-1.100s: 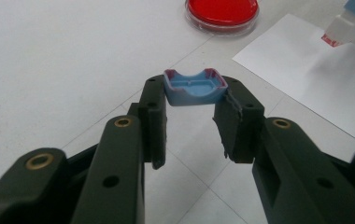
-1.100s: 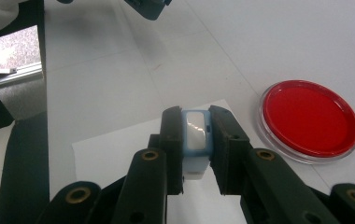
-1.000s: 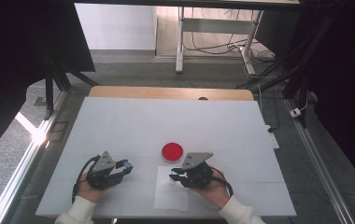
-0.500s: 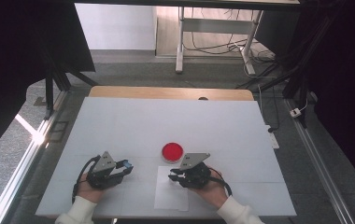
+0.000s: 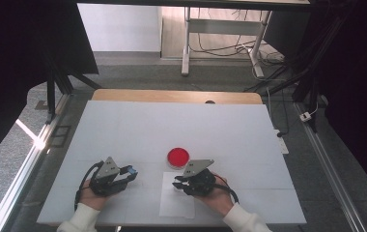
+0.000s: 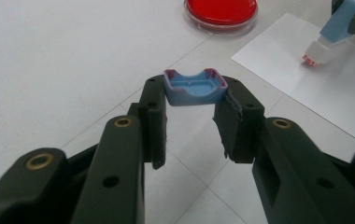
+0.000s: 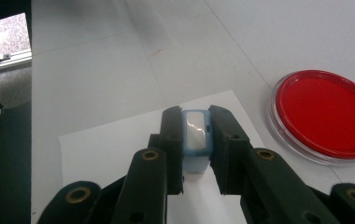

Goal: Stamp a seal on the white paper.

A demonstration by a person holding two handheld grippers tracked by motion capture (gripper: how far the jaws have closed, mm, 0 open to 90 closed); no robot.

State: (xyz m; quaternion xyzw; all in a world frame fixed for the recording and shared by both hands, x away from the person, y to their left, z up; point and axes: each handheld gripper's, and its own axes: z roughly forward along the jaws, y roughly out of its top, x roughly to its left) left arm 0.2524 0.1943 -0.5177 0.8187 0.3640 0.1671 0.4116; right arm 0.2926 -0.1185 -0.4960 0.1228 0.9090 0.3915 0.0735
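My left gripper [image 6: 194,89] is shut on a small blue cap [image 6: 192,92] with red-stained edges, held just above the white table [image 5: 123,130]. From the high view, that left gripper [image 5: 131,172] sits at the front left. My right gripper [image 7: 195,116] is shut on a light blue stamp body [image 7: 195,136] over a white paper sheet [image 7: 105,149]. The left gripper view shows the stamp [image 6: 341,25] tilted, its red tip [image 6: 312,58] at or barely above the paper [image 6: 315,93]. The right gripper [image 5: 176,183] is just in front of a round red dish [image 5: 178,156].
The red dish [image 7: 325,114] lies right of the stamp and close to the paper's far corner. The paper [image 5: 176,203] reaches the table's front edge. Table legs and cables stand on the floor beyond the wooden far edge [image 5: 172,95].
The right gripper with the stamp has drifted slightly left over the paper. The left gripper and its cap have stayed put.
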